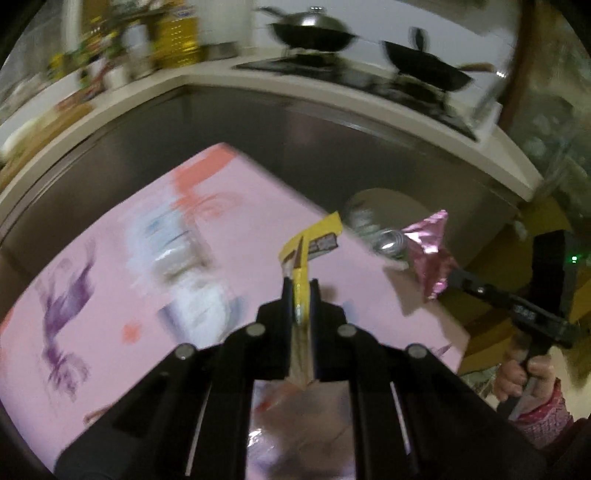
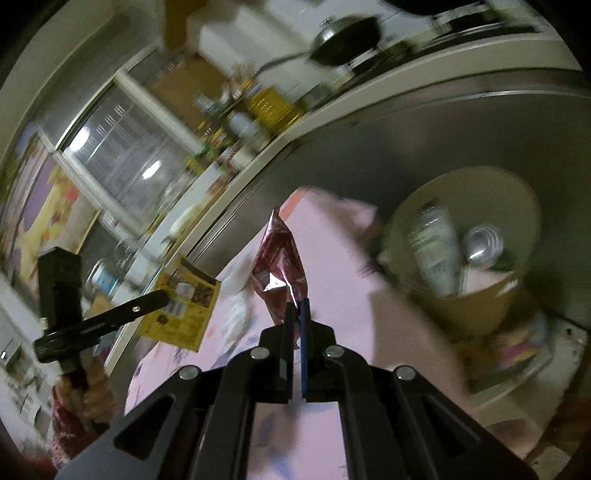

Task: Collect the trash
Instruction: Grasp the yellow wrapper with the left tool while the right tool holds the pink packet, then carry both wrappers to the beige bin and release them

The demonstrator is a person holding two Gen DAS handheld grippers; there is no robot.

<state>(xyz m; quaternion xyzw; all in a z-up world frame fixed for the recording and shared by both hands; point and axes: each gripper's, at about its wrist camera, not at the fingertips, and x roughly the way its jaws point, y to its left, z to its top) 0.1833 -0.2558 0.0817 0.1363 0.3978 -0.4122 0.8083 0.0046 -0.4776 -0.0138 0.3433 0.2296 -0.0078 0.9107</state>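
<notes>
My left gripper [image 1: 301, 286] is shut on a yellow snack wrapper [image 1: 312, 243], held above the pink tablecloth [image 1: 110, 221]. It also shows in the right wrist view [image 2: 184, 306]. My right gripper [image 2: 296, 308] is shut on a pink foil wrapper [image 2: 280, 262], seen in the left wrist view [image 1: 430, 254] near the bin. A tan round trash bin [image 2: 476, 310] stands to the right of the table and holds a plastic bottle [image 2: 434, 247] and a metal can [image 2: 482, 245].
A clear plastic wrapper [image 1: 184, 266] lies on the tablecloth. Behind the table runs a grey cabinet front [image 1: 332, 140] under a white counter with woks [image 1: 314, 31] and bottles [image 1: 173, 37]. A window [image 2: 122, 147] is at the left.
</notes>
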